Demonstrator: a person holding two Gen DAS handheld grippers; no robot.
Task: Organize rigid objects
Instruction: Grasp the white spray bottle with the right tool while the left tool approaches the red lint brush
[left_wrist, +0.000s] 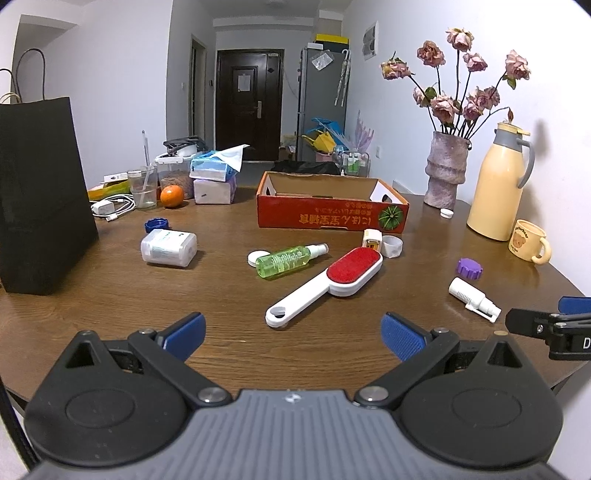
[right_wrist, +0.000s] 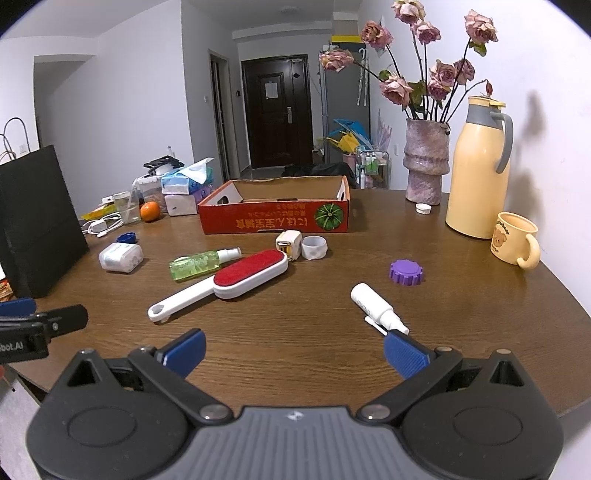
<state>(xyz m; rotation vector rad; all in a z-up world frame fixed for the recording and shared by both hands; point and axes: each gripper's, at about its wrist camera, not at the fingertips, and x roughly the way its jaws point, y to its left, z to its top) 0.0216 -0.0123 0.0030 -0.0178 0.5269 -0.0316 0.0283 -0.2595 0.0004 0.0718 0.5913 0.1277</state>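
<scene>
**Loose items scattered before an open box, both grippers spread and empty**

On the brown wooden table (left_wrist: 229, 295), a lint brush (left_wrist: 327, 286) with a red pad and white handle lies at a slant near the middle, handle toward the cameras. Just behind it a green spray bottle (left_wrist: 288, 260) lies on its side, its base touching a small white round lid (left_wrist: 255, 257). Beside the brush head sit a white charger plug (right_wrist: 289, 244) and a white ring-shaped piece (right_wrist: 314, 247), close together. To the right, a purple ridged cap (right_wrist: 405, 272) rests flat, and nearer the edge a white spray bottle (right_wrist: 376, 308) lies on its side with its nozzle toward the right gripper. On the left lie a clear white-labelled container (left_wrist: 168, 247) on its side and a blue cap (left_wrist: 156, 224) behind it.

A red cardboard box (left_wrist: 332, 214), open at the top, stands behind these items.

The left gripper (left_wrist: 293, 334) hovers over the near edge with its blue pads wide apart, holding nothing. The right gripper (right_wrist: 294, 350) is likewise spread and empty, one pad just beside the white spray bottle's nozzle.

Farther out: a black paper bag (left_wrist: 40, 195) on the left, an orange (left_wrist: 172, 195), a vase of dried roses (right_wrist: 424, 162), a yellow thermos jug (right_wrist: 478, 166) and a bear mug (right_wrist: 513, 240).
</scene>
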